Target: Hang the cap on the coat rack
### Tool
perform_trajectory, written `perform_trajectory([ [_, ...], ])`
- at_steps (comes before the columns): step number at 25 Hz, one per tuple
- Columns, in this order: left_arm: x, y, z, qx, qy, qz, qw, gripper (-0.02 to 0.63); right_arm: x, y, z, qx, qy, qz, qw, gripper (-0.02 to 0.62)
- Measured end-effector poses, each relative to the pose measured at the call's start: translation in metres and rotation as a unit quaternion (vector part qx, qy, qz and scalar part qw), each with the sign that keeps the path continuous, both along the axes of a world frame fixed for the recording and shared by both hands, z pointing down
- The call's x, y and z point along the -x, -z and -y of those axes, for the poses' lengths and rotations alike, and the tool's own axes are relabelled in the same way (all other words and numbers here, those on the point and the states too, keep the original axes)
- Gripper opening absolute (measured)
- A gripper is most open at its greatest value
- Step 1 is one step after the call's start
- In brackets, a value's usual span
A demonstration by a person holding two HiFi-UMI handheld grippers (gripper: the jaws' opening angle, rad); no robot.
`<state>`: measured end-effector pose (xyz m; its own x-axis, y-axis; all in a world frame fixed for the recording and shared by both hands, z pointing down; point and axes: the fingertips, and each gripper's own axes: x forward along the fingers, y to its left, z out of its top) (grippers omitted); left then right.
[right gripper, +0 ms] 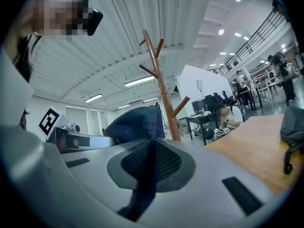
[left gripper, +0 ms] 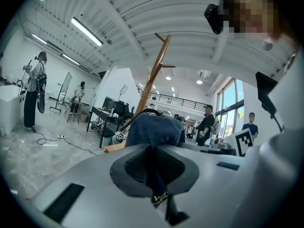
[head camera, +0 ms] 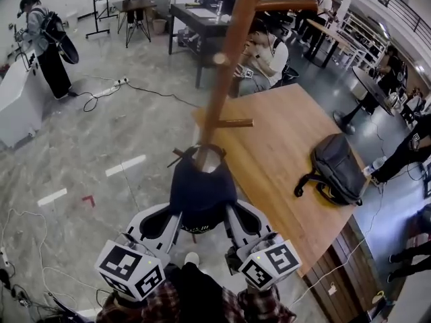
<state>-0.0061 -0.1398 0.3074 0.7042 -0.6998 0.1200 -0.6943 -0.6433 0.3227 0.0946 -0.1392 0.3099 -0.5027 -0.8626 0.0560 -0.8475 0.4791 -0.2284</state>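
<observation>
A dark navy cap (head camera: 202, 192) hangs between my two grippers, right against the lower part of the wooden coat rack (head camera: 225, 66). A short peg (head camera: 180, 155) sticks out just above the cap's left edge. My left gripper (head camera: 176, 215) is shut on the cap's left side and my right gripper (head camera: 229, 214) is shut on its right side. In the left gripper view the cap (left gripper: 154, 129) bulges beyond the closed jaws, with the coat rack (left gripper: 156, 72) rising behind it. In the right gripper view the cap (right gripper: 135, 122) sits left of the coat rack (right gripper: 161, 87).
A large wooden table (head camera: 283, 153) stands right of the rack with a black backpack (head camera: 335, 168) on it. Cables (head camera: 101, 93) trail across the grey floor. A white counter (head camera: 17, 99) is at far left. People stand and sit around the room.
</observation>
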Motion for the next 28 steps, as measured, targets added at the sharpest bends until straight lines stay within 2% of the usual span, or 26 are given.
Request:
perform_trajectory([
  [10, 0.0, -0.002, 0.009, 0.014, 0.022, 0.003, 0.9997, 0.021, 0.001, -0.004, 0.013, 0.014, 0.03, 0.001, 0.999, 0.02],
  [28, -0.002, -0.071, 0.017, 0.069, 0.008, 0.005, 0.9976, 0.021, -0.003, -0.071, 0.021, 0.059, 0.004, -0.024, 0.998, 0.02],
])
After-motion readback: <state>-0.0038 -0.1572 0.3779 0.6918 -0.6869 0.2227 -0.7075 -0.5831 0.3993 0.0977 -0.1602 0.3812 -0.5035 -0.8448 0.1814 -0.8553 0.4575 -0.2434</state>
